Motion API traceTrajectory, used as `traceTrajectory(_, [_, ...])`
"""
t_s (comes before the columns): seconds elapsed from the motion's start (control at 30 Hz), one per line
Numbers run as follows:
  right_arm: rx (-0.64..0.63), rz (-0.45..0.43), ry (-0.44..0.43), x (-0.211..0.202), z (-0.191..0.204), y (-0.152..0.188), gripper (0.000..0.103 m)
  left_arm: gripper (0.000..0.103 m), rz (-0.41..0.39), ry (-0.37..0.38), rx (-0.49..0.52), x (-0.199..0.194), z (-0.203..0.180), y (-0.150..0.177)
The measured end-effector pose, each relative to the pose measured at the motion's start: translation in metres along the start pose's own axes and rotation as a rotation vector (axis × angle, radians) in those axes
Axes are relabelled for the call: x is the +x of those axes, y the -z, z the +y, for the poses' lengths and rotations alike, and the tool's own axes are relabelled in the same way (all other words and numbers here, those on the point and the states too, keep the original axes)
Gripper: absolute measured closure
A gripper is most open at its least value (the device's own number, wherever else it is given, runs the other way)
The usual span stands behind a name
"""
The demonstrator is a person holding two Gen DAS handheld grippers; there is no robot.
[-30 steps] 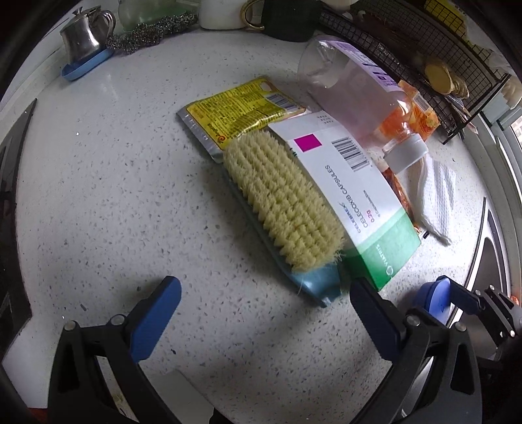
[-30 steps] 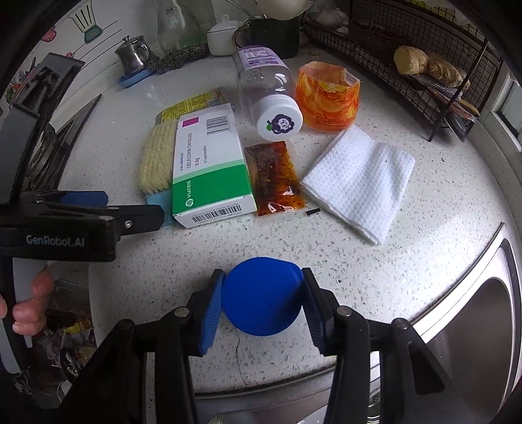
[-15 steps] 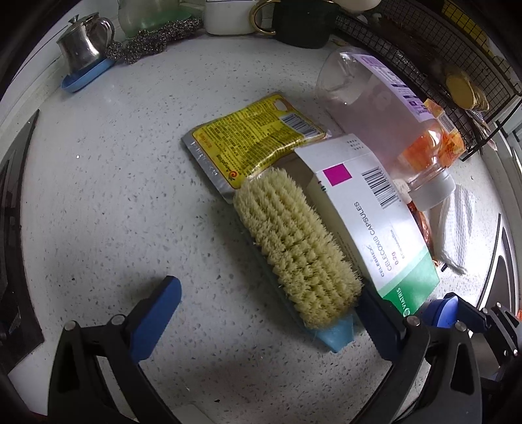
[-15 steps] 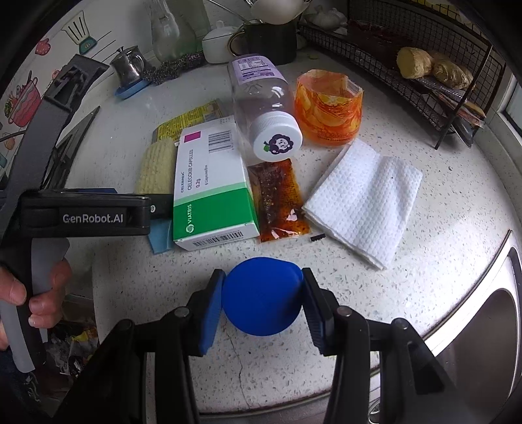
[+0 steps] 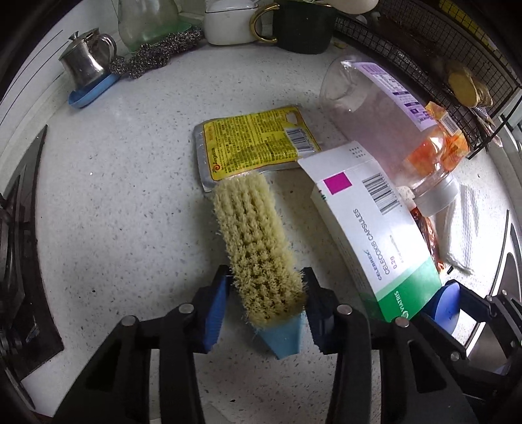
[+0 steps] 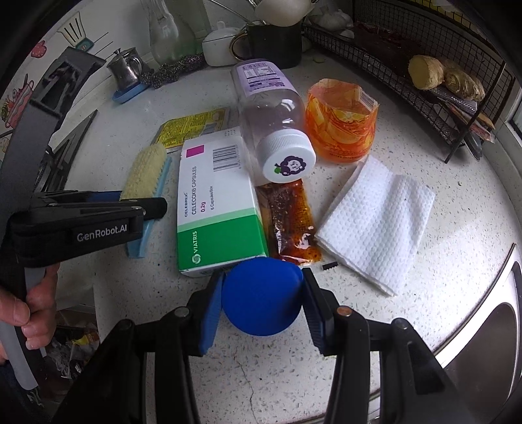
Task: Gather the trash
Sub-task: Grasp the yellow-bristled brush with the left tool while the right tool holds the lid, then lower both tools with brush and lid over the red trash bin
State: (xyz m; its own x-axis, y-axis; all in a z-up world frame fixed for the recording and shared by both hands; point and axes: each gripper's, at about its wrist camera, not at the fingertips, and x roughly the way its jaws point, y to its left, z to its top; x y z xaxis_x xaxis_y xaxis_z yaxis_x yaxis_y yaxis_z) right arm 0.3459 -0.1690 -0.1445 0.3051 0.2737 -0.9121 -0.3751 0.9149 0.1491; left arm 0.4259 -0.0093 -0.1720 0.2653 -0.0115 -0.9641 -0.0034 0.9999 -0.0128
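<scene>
A cream-bristled scrubbing brush [image 5: 257,248] with a light blue back lies on the speckled counter [image 5: 114,212]. My left gripper [image 5: 264,306] is closing on its near end, both blue pads against its sides. A green-and-white medicine box [image 5: 368,234] lies just right of it, and a yellow foil packet [image 5: 254,143] beyond. My right gripper [image 6: 261,300] is shut on a round blue lid [image 6: 261,290], close to the box [image 6: 218,202]. Behind it lie a clear bottle [image 6: 270,130], an orange wrapper [image 6: 341,130], a red sauce sachet [image 6: 290,225] and a folded paper towel [image 6: 378,218].
A steel pot [image 5: 86,62], a metal scourer [image 5: 153,55], a white dish and a dark mug [image 5: 300,29] line the back wall. A black wire rack [image 6: 424,58] stands at the back right, a sink [image 6: 483,342] at the right, a stove [image 5: 16,244] at the left.
The left jaws, wide apart before, have come in around the brush's near end. The brush has swung away from the medicine box. The right gripper with the blue lid has moved nearer the box.
</scene>
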Motion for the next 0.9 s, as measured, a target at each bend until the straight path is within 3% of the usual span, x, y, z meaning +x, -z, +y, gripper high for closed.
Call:
traceTrajectory(0.27, [-0.016, -0.010, -0.001, 0.001, 0.009, -0.006, 0.060, 0.065, 0.002, 0.020, 0.065, -0.015, 0.000, 0.018])
traceTrajectory(0.5, [-0.027, -0.017, 0.019, -0.010, 0.012, 0.002, 0.060, 0.066, -0.051, 0.076, 0.132, -0.058, -0.011, 0.044])
traceTrajectory(0.9, [-0.070, -0.056, 0.048, -0.043, 0.048, 0.021, 0.060, 0.066, -0.126, 0.118, 0.131, -0.103, 0.030, 0.114])
